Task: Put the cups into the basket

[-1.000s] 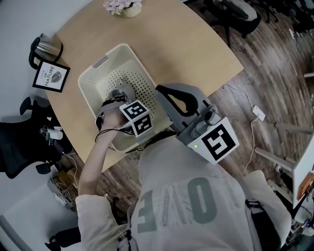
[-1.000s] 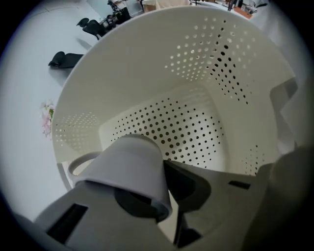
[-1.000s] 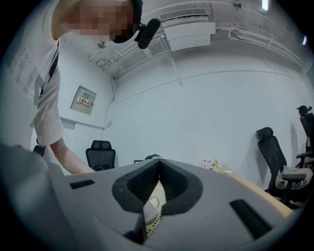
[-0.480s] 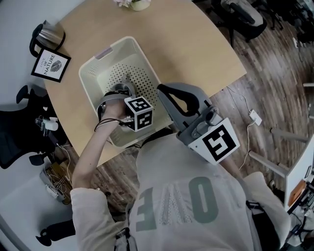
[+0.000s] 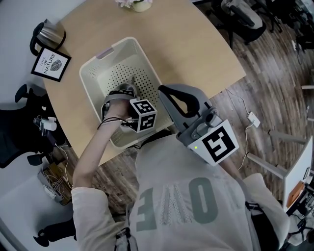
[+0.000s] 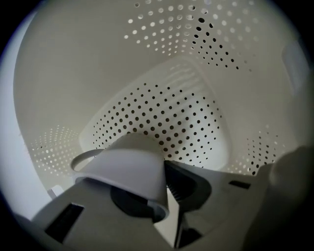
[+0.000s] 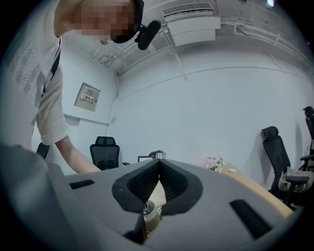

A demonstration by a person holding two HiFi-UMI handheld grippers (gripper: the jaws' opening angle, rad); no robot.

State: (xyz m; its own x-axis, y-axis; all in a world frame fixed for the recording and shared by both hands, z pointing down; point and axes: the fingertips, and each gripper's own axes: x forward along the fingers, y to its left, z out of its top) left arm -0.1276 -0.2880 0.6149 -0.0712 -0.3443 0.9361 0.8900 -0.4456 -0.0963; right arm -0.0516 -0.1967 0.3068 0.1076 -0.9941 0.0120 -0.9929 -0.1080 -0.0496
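**Cup held low inside the basket**

The left gripper (image 6: 164, 169) reaches steeply down into the pale basket (image 5: 91, 73), whose walls close round it on every side. The perforated floor lies just beyond its jaw tips. Between the jaws sits a light grey cup (image 6: 127, 169), tipped over with its mouth towards the gripper's body and its handle curving out to the left. One dark pad is inside the mouth and the other presses against the outer wall, so the jaws pinch the cup's side. They have just eased a little wider, yet the cup remains between them. Whether the cup's base touches the basket floor cannot be told.

The right gripper (image 5: 161, 90) is held level, just to the right of the left one, over the basket's near right corner. Its ribbed pads meet at the tips with nothing held between them.

The basket stands on the wooden table (image 5: 196, 44). Beyond it, to the far left of the left gripper, a metal jug (image 5: 46, 34) stands well apart, with a framed card (image 5: 51, 64) just in front. A pot of flowers (image 5: 135, 4) sits at the table's far edge.
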